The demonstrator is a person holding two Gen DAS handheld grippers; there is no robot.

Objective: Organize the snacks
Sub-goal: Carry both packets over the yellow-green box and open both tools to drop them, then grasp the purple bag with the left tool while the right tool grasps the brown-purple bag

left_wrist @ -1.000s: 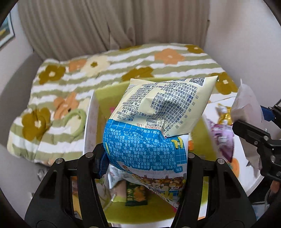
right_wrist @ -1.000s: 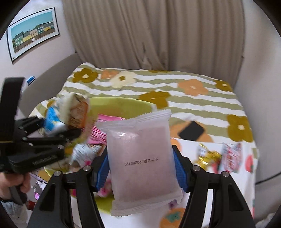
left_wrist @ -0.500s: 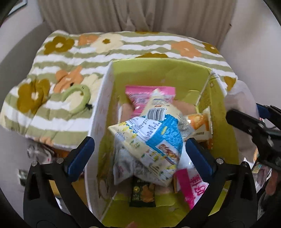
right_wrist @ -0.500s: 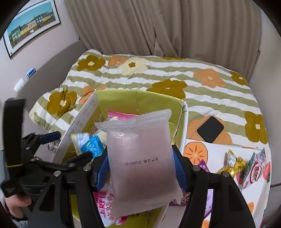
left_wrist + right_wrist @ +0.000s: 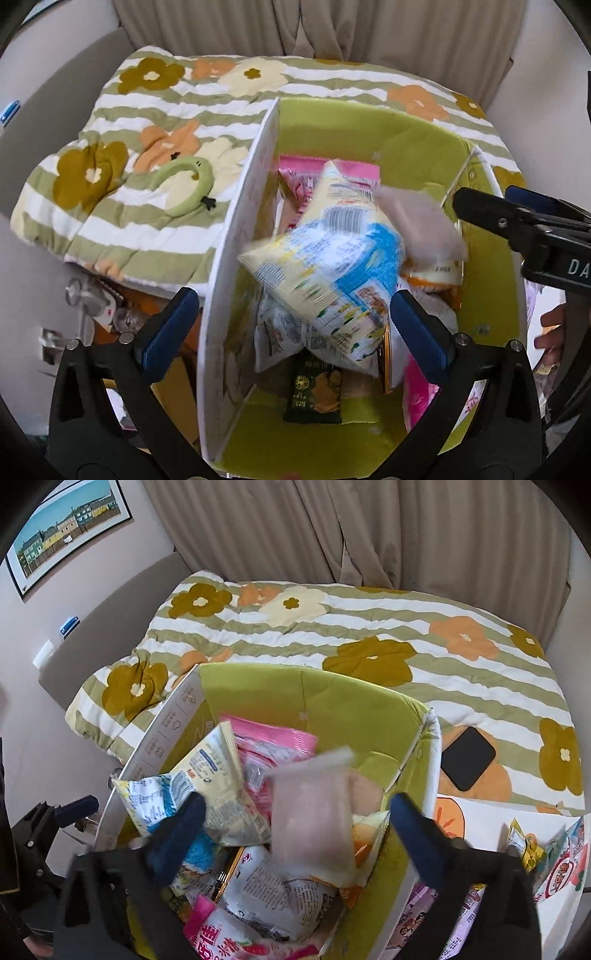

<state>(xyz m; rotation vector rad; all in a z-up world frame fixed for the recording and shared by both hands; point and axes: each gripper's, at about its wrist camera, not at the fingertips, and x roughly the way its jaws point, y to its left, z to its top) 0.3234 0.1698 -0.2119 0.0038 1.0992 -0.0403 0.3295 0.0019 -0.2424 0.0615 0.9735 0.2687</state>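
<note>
A green-lined storage box [image 5: 240,236] holds a heap of snack packets. On top of the heap lies the blue and yellow snack bag [image 5: 328,269], just below my left gripper [image 5: 293,328], which is wide open with nothing in its grip. My right gripper [image 5: 295,834] hangs over the same box [image 5: 332,701] and its jaws are opening. The pale pink packet [image 5: 314,819] is blurred between them, loose and dropping clear of the pads. In the left wrist view that packet [image 5: 417,218] falls beside a finger of my right gripper [image 5: 480,210].
A striped quilt with flowers [image 5: 369,627] covers the bed behind the box, with a green ring toy [image 5: 184,184] and a flat black square [image 5: 467,762] on it. Loose snacks [image 5: 546,853] lie on a white cloth at the right. Clutter sits left of the box [image 5: 110,306].
My left gripper opened and the blue and yellow bag dropped onto the pile. My right gripper moved over the box, then opened, and the pink packet left it.
</note>
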